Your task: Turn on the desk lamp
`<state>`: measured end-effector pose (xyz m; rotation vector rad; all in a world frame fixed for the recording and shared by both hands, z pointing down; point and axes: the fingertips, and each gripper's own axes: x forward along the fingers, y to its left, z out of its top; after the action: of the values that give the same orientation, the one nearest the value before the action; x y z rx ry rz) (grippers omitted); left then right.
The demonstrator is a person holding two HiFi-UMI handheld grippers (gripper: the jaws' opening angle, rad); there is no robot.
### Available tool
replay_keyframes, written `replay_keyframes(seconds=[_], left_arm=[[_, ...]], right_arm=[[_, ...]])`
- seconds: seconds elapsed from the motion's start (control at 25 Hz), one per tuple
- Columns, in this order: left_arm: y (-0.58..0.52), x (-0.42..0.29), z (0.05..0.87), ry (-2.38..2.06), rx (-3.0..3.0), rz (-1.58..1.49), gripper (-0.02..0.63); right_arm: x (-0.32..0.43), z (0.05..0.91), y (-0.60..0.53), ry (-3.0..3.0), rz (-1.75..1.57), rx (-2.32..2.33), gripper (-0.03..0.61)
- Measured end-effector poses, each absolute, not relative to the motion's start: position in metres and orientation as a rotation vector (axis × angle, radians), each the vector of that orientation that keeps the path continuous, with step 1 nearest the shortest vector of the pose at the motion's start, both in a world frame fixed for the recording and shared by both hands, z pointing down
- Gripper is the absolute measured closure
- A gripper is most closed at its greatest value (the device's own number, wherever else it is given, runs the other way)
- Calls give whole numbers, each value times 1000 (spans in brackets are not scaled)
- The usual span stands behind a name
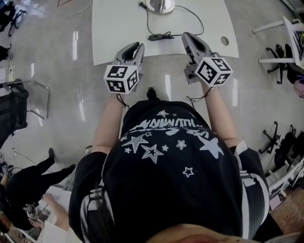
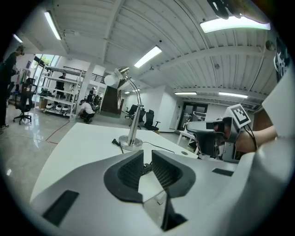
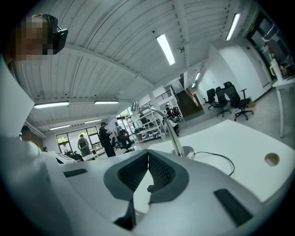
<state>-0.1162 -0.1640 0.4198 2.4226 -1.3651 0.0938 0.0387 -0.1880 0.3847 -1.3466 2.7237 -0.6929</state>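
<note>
The desk lamp's round metal base (image 1: pixel 160 5) stands at the far edge of the white table (image 1: pixel 118 23). Its black cord runs to an inline switch (image 1: pixel 157 36) lying on the table between my two grippers. In the left gripper view the lamp (image 2: pixel 131 138) rises ahead with its curved neck and head. The right gripper view shows the lamp (image 3: pixel 177 143) just beyond the jaws. My left gripper (image 1: pixel 136 46) (image 2: pixel 147 154) hovers at the table's near edge, jaws a narrow gap apart and empty. My right gripper (image 1: pixel 189 35) (image 3: pixel 148 154) is over the table right of the switch, shut and empty.
A round cable hole (image 1: pixel 224 41) (image 3: pixel 272 159) lies in the table at the right. Office chairs (image 1: pixel 285 47) stand at the right and a metal-framed chair (image 1: pixel 33 97) at the left. People stand and crouch in the background (image 2: pixel 85 109).
</note>
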Motion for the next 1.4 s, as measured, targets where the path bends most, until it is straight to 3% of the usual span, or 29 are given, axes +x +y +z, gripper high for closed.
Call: replay_keyframes(seconds=[0.44, 1.0, 1.4], left_arm=[[-172, -105, 452, -1132, 2503, 201, 456], [-197, -74, 478, -1103, 2519, 284, 451], [-223, -72, 498, -1068, 2559, 413, 405]], right_arm=[[15, 405, -193, 2734, -728, -1417, 572], [22, 437, -203, 2801, -801, -1408, 572], [11, 460, -228, 2829, -886, -1357, 572]])
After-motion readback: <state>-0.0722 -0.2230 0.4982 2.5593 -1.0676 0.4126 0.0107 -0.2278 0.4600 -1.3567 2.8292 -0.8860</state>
